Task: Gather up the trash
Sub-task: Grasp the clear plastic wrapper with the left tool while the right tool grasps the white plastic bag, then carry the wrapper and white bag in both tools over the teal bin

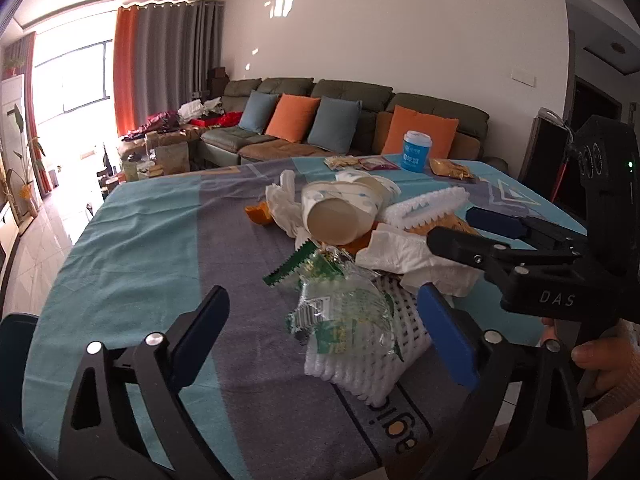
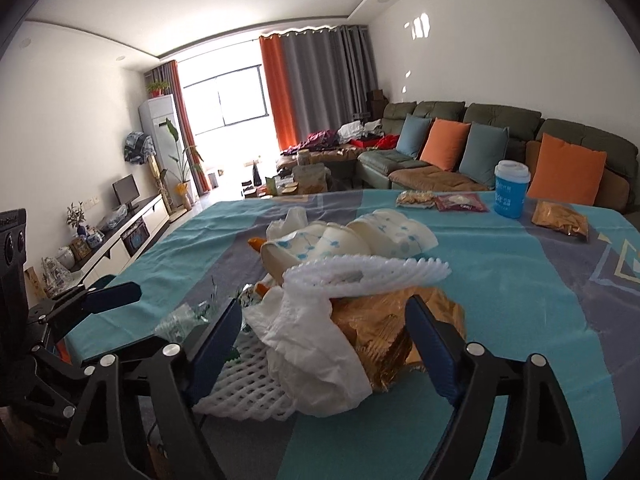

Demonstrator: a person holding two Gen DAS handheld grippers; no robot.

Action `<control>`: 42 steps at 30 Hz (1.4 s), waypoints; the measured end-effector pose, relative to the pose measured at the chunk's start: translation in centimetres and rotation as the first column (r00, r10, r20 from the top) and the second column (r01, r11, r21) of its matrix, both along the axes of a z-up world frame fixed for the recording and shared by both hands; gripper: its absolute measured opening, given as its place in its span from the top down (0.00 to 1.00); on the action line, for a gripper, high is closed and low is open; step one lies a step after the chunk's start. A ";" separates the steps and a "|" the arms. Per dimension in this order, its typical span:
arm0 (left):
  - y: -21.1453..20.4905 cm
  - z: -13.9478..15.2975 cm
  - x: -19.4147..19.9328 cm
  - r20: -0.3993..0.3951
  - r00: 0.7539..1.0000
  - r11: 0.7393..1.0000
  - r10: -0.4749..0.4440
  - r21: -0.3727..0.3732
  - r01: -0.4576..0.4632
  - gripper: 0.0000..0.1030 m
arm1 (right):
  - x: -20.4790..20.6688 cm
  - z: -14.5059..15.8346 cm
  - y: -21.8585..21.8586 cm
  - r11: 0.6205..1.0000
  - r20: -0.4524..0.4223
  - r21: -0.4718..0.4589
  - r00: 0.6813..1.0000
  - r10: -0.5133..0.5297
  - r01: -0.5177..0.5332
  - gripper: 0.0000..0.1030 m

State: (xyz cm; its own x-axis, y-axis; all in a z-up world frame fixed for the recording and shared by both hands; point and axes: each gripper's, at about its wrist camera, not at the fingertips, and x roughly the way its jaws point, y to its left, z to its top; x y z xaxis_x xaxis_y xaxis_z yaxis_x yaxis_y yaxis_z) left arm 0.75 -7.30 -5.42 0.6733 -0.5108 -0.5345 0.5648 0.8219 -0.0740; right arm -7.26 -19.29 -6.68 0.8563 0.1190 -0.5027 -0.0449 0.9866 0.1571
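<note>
A trash pile lies mid-table on the blue and grey tablecloth [image 1: 152,248]. My left gripper [image 1: 324,332] is open around a crumpled green and clear wrapper [image 1: 340,312] lying on a white foam net [image 1: 360,364]. The right pad stands beside the net; the left pad is well clear. My right gripper [image 2: 324,340] is open astride a white tissue [image 2: 312,356] and a gold foil wrapper [image 2: 376,336]; whether its pads touch them is unclear. Beyond lie nested paper cups [image 1: 340,212] on their side and a second foam net [image 2: 360,276]. The right gripper [image 1: 472,232] also shows at the left view's right edge.
At the table's far side stand a blue lidded cup [image 2: 510,192], a gold snack bag [image 2: 560,218] and two flat packets [image 2: 460,202]. An orange peel [image 1: 258,214] lies left of the pile. A dark chair back [image 1: 16,344] is at the near-left corner. A sofa [image 1: 360,120] lines the wall.
</note>
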 end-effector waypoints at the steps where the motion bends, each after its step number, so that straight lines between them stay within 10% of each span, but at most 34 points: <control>1: -0.3 -0.4 0.1 -0.022 1.000 1.000 -0.015 0.000 0.015 0.18 | 0.1 -0.4 0.1 1.000 -0.013 -0.003 1.000 0.009 -0.009 0.28; 5: -0.4 -1.4 0.8 -0.091 0.995 0.999 -0.045 -0.016 0.043 0.45 | 0.1 -1.0 0.2 1.000 -0.039 -0.005 0.999 0.028 -0.028 0.40; 17: 1.3 -1.1 0.7 -0.117 0.990 0.995 -0.076 -0.073 0.068 0.66 | 0.5 -1.4 0.2 0.996 -0.093 -0.011 0.992 0.086 -0.088 0.91; 33: 9.1 2.6 -1.2 -0.036 0.997 0.990 0.067 -0.121 -0.070 0.68 | -0.4 4.2 3.9 0.973 0.040 0.013 0.972 0.229 -0.230 0.95; 42: 17.5 3.9 -1.6 -0.010 0.959 0.952 0.285 -0.112 -0.284 0.68 | 3.8 5.8 12.0 0.886 0.062 0.075 0.888 0.455 -0.459 0.95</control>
State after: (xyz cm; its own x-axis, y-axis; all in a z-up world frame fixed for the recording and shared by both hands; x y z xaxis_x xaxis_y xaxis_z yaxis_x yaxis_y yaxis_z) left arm -0.85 10.24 -1.54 0.8026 -0.3537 -0.4803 0.3096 0.9353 -0.1714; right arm -3.50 -7.24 -0.85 0.7166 0.5426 -0.4383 -0.4956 0.8383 0.2275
